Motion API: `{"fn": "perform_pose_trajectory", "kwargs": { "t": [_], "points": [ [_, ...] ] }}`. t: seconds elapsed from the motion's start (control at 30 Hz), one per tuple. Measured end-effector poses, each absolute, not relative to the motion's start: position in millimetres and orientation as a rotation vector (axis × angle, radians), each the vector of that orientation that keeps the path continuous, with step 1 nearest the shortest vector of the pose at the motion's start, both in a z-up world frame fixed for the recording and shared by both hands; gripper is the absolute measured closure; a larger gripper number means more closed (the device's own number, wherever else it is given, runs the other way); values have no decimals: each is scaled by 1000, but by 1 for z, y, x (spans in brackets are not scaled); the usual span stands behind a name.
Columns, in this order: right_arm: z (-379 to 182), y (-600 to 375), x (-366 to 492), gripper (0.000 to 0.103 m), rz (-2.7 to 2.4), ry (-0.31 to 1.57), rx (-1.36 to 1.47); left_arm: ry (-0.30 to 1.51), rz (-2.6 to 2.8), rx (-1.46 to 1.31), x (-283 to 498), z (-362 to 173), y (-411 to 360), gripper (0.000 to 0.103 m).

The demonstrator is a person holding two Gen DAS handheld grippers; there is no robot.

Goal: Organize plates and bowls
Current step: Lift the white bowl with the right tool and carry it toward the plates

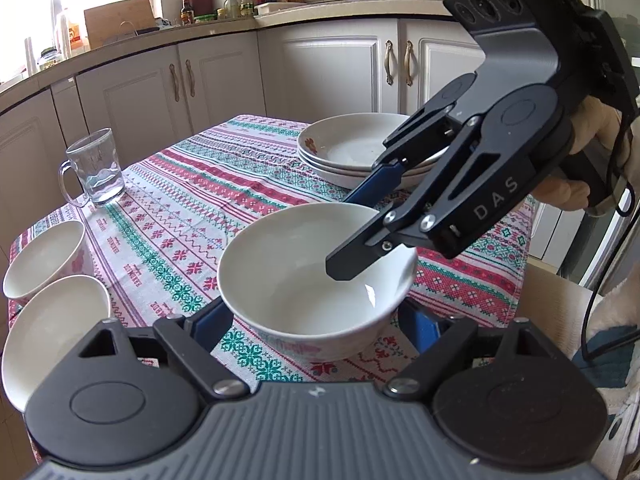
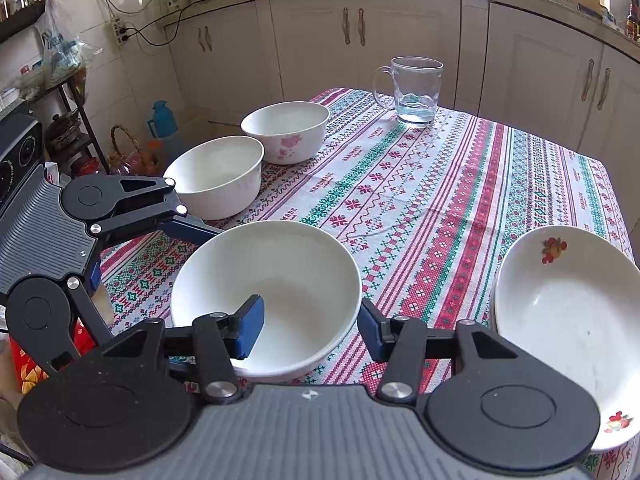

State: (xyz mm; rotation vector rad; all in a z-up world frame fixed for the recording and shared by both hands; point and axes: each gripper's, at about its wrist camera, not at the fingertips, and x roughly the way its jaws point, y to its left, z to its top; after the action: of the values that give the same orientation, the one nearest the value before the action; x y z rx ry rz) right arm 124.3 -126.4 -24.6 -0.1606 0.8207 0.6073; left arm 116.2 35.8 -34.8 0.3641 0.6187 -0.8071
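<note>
A plain white bowl (image 1: 304,280) (image 2: 280,264) is near the table's front edge. My right gripper (image 2: 312,332) (image 1: 348,234) is shut on its rim, one finger inside the bowl and the other outside the wall. My left gripper (image 1: 316,324) clasps the same bowl lower down, its blue pads (image 1: 210,320) lying against the wall on either side. In the right wrist view its upper finger (image 2: 188,227) reaches the bowl's far-left side. Two more white bowls, one flowered (image 2: 286,128) (image 1: 44,256) and one plain (image 2: 216,172) (image 1: 52,328), stand together. A stack of flowered plates (image 1: 352,148) (image 2: 560,320) sits opposite them.
A glass mug (image 1: 96,168) (image 2: 416,92) holding a little water stands at the far side of the patterned tablecloth (image 2: 420,208). White kitchen cabinets (image 1: 224,72) run behind the table. A shelf and a black appliance (image 2: 20,152) stand off the table beside the two bowls.
</note>
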Motion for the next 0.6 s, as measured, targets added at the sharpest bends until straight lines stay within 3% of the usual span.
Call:
{"fn": "perform_pose_trajectory", "kwargs": {
  "t": [0.4, 0.53, 0.6],
  "points": [
    [-27, -127, 125, 43, 616, 830, -153, 634, -804, 357, 119, -38, 36, 14],
    [-28, -128, 126, 36, 626, 830, -137, 632, -805, 356, 119, -39, 36, 12],
    [-28, -127, 127, 27, 635, 825, -125, 631, -819, 343, 119, -39, 36, 6]
  ]
}}
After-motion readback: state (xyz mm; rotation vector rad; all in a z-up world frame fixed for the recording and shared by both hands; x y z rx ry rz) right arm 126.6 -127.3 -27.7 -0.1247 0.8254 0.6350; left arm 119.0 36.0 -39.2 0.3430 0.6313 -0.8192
